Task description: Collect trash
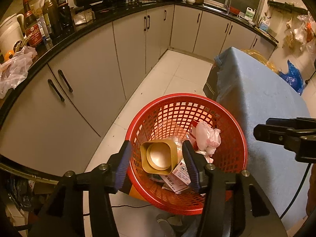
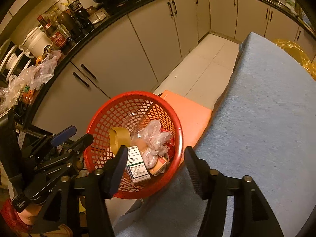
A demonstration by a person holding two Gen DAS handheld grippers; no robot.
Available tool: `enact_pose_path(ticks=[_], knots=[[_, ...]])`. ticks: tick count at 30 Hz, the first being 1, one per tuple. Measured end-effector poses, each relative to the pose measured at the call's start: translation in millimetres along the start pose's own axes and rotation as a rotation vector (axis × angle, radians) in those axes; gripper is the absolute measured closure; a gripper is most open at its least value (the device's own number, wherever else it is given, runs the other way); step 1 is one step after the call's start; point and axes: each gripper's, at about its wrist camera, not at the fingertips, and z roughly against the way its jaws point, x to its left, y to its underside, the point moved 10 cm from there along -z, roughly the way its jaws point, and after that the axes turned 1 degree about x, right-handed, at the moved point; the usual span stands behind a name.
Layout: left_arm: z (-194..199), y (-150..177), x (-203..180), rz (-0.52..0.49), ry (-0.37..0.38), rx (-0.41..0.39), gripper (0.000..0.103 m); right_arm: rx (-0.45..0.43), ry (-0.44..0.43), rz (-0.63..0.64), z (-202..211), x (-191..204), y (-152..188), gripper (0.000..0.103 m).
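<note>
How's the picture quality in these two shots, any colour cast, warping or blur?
Left wrist view: warm orange cast, fisheye bends the countertop, red basket sharp. Right wrist view: same cast, dark corners, blue cloth slightly soft.

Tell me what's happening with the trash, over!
Left gripper open over red basket, empty. Right gripper open, empty. Gold tub, white box, plastic bag inside basket. Nothing in the way.
</note>
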Motion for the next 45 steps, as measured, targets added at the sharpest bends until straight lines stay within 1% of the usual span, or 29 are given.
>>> enact_pose_path(ticks=[2, 4, 6, 8, 9, 11, 13, 19, 23, 26, 29, 33, 36, 38, 41, 45], knots=[[2.5, 0.4, -0.1, 0.007, -0.008, -0.005, 0.045, -0.007, 0.01, 0.003, 4.5, -2.9, 1.4, 0.032], [6.0, 0.4, 0.3, 0.014, -0.02, -0.017, 0.04, -0.016, 0.022, 0.003, 9.0, -6.0, 2.4, 0.025], [10.8, -0.3, 1.6, 0.021, -0.042, -0.033, 0.031, -0.024, 0.033, 0.005, 13.7, -8.4, 3.9, 0.022], [16.2, -1.6, 3.3, 0.029, -0.065, -0.058, 0.026, -0.031, 0.054, 0.012, 18.1, -10.0, 5.8, 0.018], [18.0, -2.1, 3.9, 0.033, -0.073, -0.066, 0.02, -0.034, 0.062, 0.016, 20.2, -10.7, 6.5, 0.015], [20.7, -2.4, 5.9, 0.043, -0.095, -0.083, 0.012, -0.047, 0.098, 0.029, 26.0, -13.2, 9.3, 0.013], [21.1, -3.0, 7.7, 0.05, -0.116, -0.1, 0.012, -0.05, 0.121, 0.035, 28.7, -14.7, 11.6, 0.011], [18.3, -4.6, 6.1, 0.044, -0.157, -0.104, 0.011, -0.044, 0.183, 0.041, 35.6, -28.3, 23.2, 0.01], [24.5, -7.2, 7.8, 0.04, -0.192, -0.131, 0.01, -0.055, 0.24, 0.041, 40.4, -40.2, 27.2, 0.01], [28.6, -7.5, 10.1, 0.022, -0.224, -0.141, 0.01, -0.053, 0.259, 0.042, 40.7, -42.1, 30.8, 0.009], [26.9, -5.1, 11.5, -0.008, -0.249, -0.126, 0.01, -0.044, 0.27, 0.044, 37.9, -39.3, 34.7, 0.009], [27.4, -3.1, 14.0, -0.034, -0.27, -0.131, 0.01, -0.031, 0.278, 0.038, 34.0, -35.3, 40.6, 0.009], [27.8, -1.5, 16.2, -0.011, -0.241, -0.13, 0.009, -0.021, 0.288, 0.037, 32.0, -33.1, 44.8, 0.009], [28.6, -0.8, 21.7, 0.011, -0.239, -0.126, 0.009, -0.015, 0.29, 0.042, 30.9, -31.5, 46.7, 0.009], [34.1, -0.4, 28.1, 0.021, -0.254, -0.14, 0.009, -0.015, 0.289, 0.045, 30.7, -28.0, 49.4, 0.009], [47.0, 3.1, 36.4, 0.032, -0.305, -0.139, 0.009, -0.019, 0.278, 0.064, 31.7, -20.5, 52.6, 0.009]])
